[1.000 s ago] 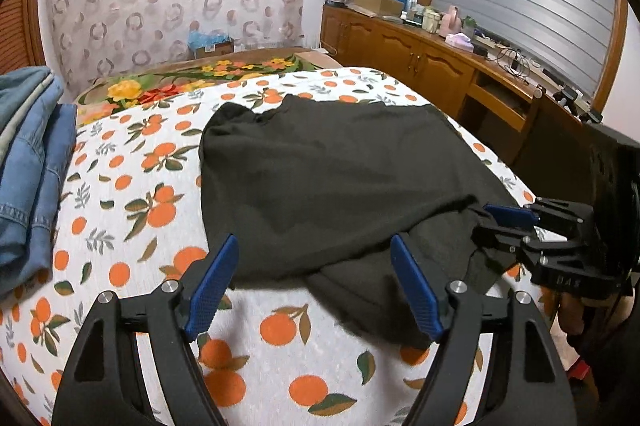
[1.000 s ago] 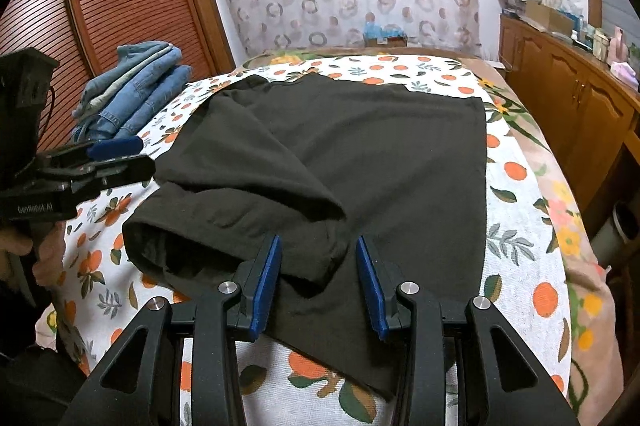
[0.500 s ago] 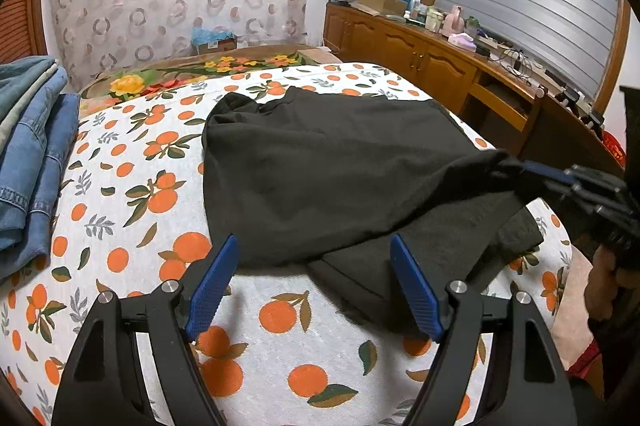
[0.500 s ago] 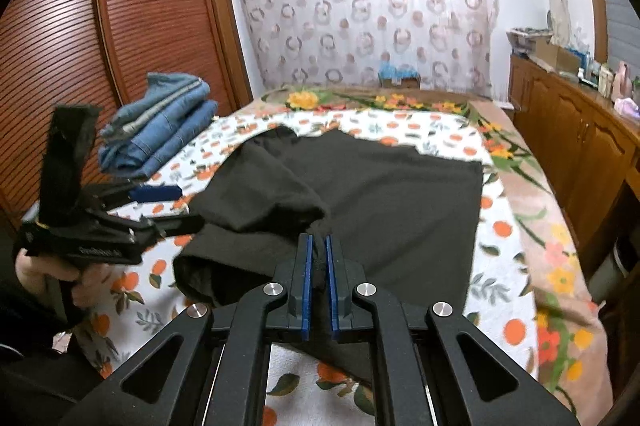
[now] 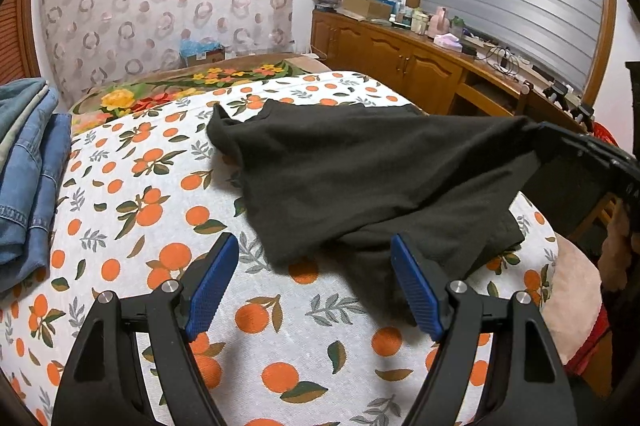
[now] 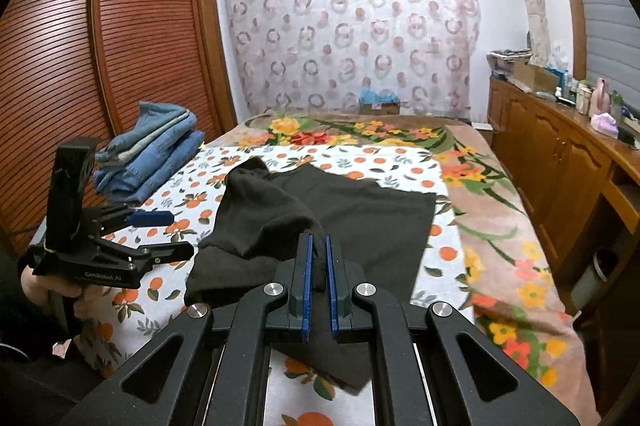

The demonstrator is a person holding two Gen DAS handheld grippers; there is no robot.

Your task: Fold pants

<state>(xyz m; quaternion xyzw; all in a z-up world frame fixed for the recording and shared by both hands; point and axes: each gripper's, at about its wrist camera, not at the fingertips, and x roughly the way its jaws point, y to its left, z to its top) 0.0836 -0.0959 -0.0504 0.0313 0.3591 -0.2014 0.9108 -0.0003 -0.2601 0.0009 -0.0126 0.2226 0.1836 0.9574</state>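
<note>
Right gripper [image 6: 318, 280]: jaws pinched nearly together on a bunched edge of the black pants [image 6: 360, 210]; I see dark cloth wedged between the blue pads [image 6: 307, 282]. The cloth rises from the bedsheet [image 6: 408, 156] into the pinch, so the near part of the pants hangs in a ridge directly ahead of this gripper, while the far part lies flat on the sheet beyond it.

Left gripper [image 5: 312, 284]: jaws wide apart, nothing between them. It hovers over bare sheet, with the sagging fold of the pants just ahead of its right pad [image 5: 416, 296]. From this view the raised cloth stretches off to the right, up to the other gripper.

Folded jeans [image 6: 148, 152] sit well off to the left of the right gripper, beyond the left one; not involved.

Risks, as I judge them:
- The pinch holds only a small bunch of fabric. A quick pull could let the cloth slip out, and the fold would collapse.
- I cannot tell how many layers are caught. If only one, the leg beneath would stay behind and the fold would come out crooked.
- Only one side is held. Carrying it across alone could drag the loose side and skew the pants on the sheet.
- The sheet could wrinkle or ride along under the dragged cloth.
</note>
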